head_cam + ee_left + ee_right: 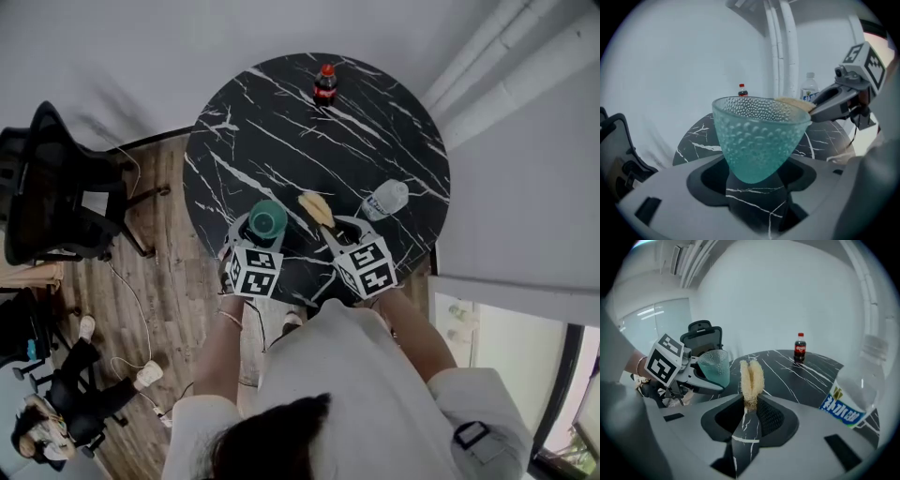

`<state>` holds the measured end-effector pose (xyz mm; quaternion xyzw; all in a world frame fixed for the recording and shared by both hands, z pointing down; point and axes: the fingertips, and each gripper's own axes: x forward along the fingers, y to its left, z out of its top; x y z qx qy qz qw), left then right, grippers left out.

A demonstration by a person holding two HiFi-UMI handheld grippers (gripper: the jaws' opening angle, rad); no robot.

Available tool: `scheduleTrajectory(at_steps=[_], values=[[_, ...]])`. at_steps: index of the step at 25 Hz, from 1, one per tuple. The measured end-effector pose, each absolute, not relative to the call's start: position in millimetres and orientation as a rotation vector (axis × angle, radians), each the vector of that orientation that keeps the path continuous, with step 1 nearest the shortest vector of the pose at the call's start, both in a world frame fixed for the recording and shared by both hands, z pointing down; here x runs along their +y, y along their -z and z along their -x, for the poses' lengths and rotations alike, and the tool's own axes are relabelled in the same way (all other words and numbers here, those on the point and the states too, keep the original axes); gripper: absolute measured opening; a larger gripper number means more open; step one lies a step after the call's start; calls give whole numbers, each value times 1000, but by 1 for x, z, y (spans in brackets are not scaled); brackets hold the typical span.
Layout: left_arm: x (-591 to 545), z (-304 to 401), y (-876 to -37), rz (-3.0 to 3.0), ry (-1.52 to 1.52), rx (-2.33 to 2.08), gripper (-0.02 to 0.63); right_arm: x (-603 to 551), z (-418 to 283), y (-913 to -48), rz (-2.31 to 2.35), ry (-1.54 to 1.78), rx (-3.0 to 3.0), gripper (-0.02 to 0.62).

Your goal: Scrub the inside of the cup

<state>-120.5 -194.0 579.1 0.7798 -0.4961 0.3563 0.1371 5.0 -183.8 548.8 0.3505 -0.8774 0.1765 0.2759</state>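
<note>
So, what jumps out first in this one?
A teal dimpled cup clamped in the left gripper and a pale fibrous scrubber pinched in the right gripper are held side by side over the near edge of the round black marble table. Farther off, a cola bottle stands at the table's far edge, and a clear water bottle is on its right side.

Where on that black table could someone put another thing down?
The wide middle of the table, between the cola bottle and the cup, is bare, and so is its left side. Crowded: the near edge, with cup, sponge and water bottle.
</note>
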Motion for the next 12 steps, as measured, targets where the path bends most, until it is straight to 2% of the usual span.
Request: scheduleTrajectory(at_steps=[12], values=[[-169, 133, -575, -2356, -1477, -1174, 319, -156, 37, -511, -640, -56, -2387, 94]])
